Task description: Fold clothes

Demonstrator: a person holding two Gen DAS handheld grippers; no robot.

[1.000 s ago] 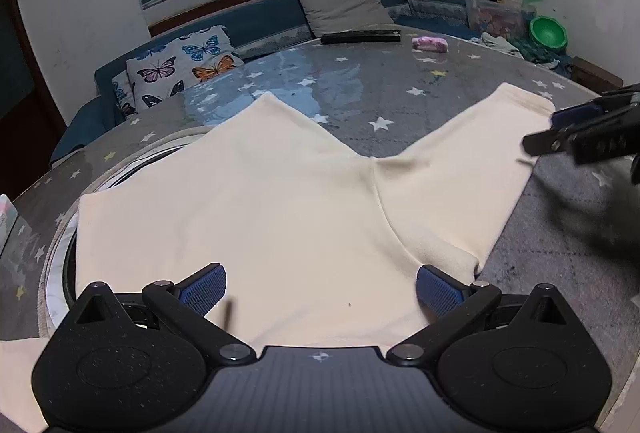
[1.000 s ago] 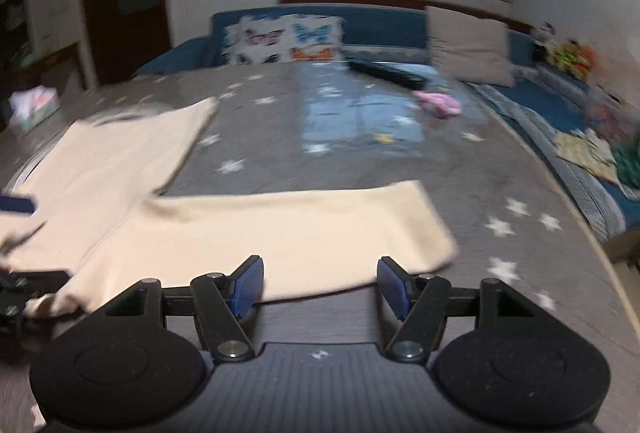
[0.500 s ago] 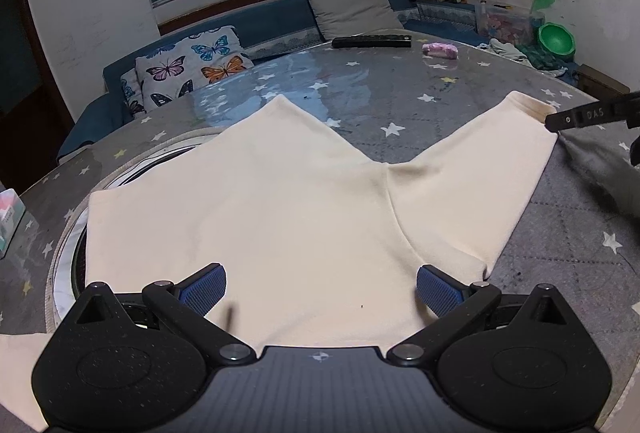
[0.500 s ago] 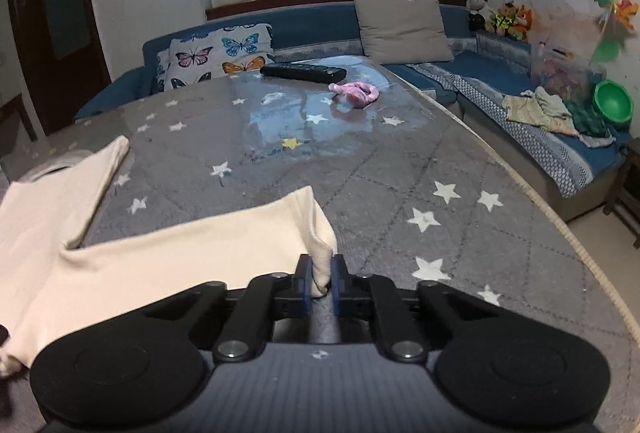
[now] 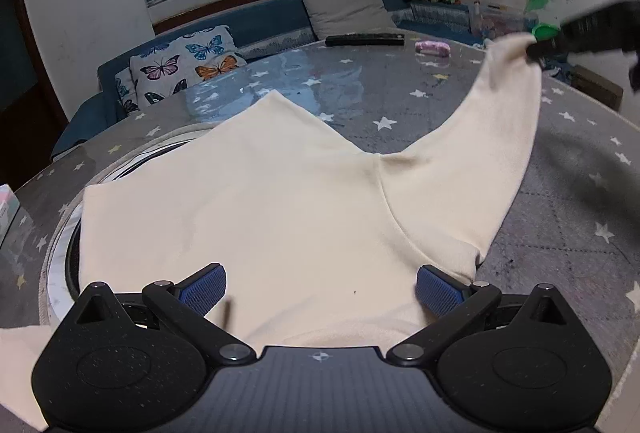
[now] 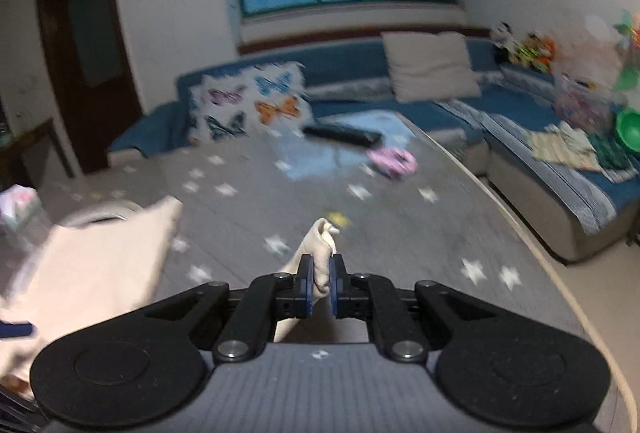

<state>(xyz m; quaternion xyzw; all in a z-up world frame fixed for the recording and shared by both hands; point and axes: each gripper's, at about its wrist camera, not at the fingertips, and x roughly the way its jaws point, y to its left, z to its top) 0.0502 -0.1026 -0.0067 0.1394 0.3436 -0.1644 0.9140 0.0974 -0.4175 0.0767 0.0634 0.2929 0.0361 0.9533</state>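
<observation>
Sleeve end pinched, raised off the table.

My right gripper (image 6: 320, 283) has its jaws clamped on the cream garment's (image 5: 280, 201) sleeve (image 5: 492, 137); my left gripper (image 5: 320, 289) hangs wide open over the body, spread on the star-patterned table (image 5: 560, 201).

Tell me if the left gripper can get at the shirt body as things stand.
Probably yes. The left gripper is open right over the shirt, with nothing between its pads and the cloth. The right gripper pinches only the far sleeve end, well aside.
</observation>
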